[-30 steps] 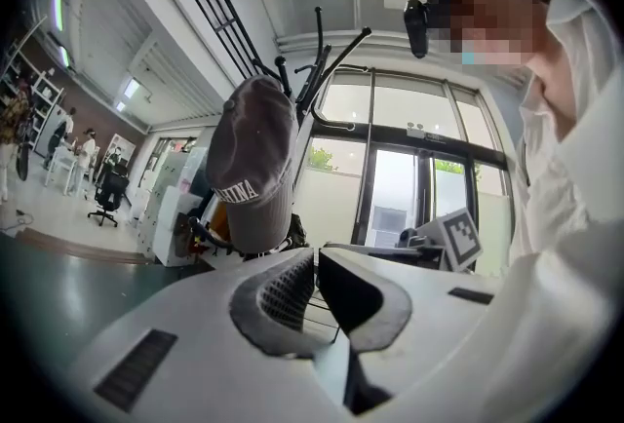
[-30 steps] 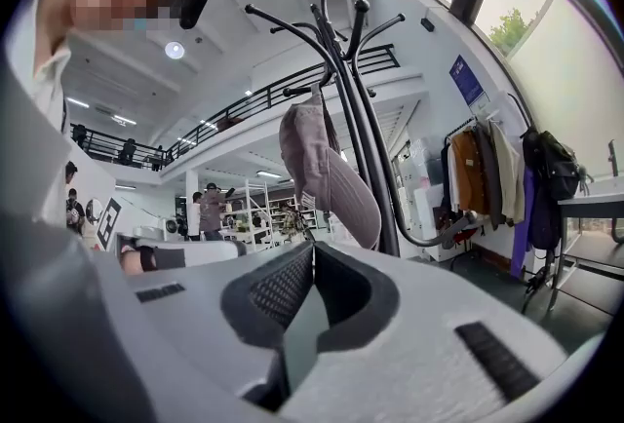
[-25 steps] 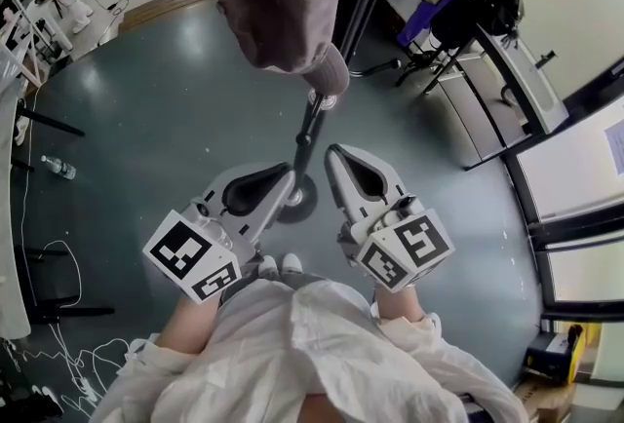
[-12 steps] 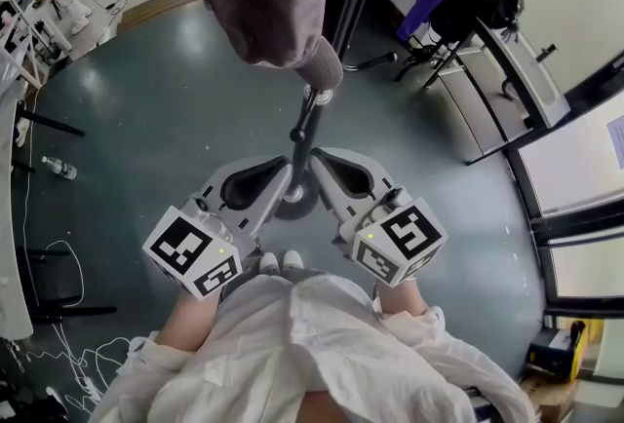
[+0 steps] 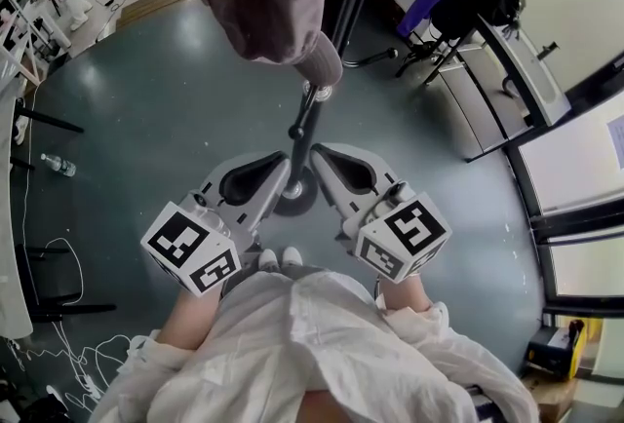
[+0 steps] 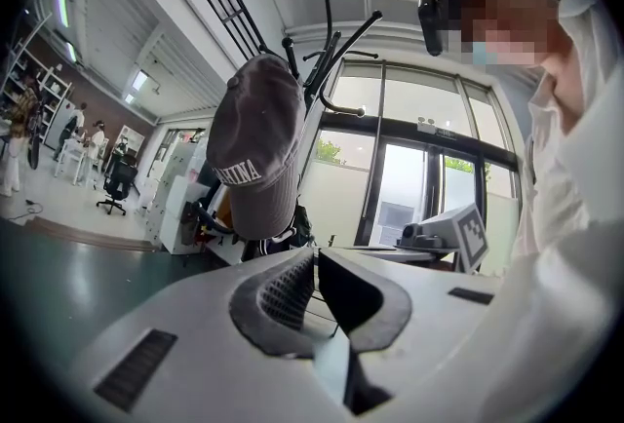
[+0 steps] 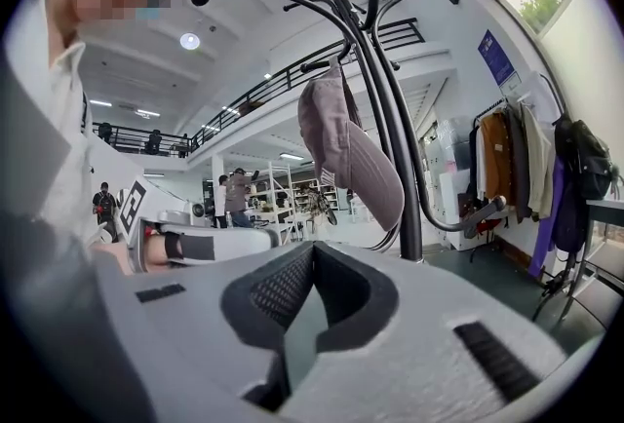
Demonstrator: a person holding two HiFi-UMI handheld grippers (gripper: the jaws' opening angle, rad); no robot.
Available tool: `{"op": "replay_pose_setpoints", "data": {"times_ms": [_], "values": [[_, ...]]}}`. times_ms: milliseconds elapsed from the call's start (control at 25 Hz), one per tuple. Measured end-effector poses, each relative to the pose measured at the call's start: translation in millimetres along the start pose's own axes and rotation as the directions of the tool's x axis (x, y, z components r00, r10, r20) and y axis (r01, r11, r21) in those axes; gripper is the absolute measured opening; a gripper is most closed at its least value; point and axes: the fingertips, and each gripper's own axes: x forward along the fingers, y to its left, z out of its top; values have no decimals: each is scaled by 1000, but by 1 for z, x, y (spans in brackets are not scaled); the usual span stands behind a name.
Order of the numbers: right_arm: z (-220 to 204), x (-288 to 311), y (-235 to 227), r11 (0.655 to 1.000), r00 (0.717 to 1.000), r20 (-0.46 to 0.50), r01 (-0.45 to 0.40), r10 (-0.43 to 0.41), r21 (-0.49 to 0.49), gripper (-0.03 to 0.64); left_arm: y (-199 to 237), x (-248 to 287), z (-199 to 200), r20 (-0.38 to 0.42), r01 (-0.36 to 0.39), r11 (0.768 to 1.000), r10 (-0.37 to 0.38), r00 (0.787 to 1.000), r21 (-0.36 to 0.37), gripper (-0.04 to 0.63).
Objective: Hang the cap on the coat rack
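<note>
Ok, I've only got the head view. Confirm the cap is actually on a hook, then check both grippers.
Observer: The right gripper view shows the cap hanging from an upper hook of the coat rack, brim pointing down.
Operator: Now the left gripper.
Observer: In its own view the left gripper is shut, with nothing between its jaws.
Operator: And the right one.
Observer: The right gripper is shut too, and empty; the cap hangs clear beyond it.
</note>
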Motion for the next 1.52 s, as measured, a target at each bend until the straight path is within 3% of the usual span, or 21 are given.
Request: {"op": "replay_pose_setpoints", "data": {"times_ms": [560,880,1520], "values": [[-2,-2,5,998,998,-28,-61,61,-2,3,-3,1,0,2,2,1000,-2,1000,-25,26],[1,-5,2,995,995,-63,-86,83,-49,3,0,2,-3,1,-12,999,12,1000,-32,26],[-11,-4,18,978,971,-159,-193,178,-79,2,-7,-3,-6,-12,-12,999,11,1000,-36,26]]}}
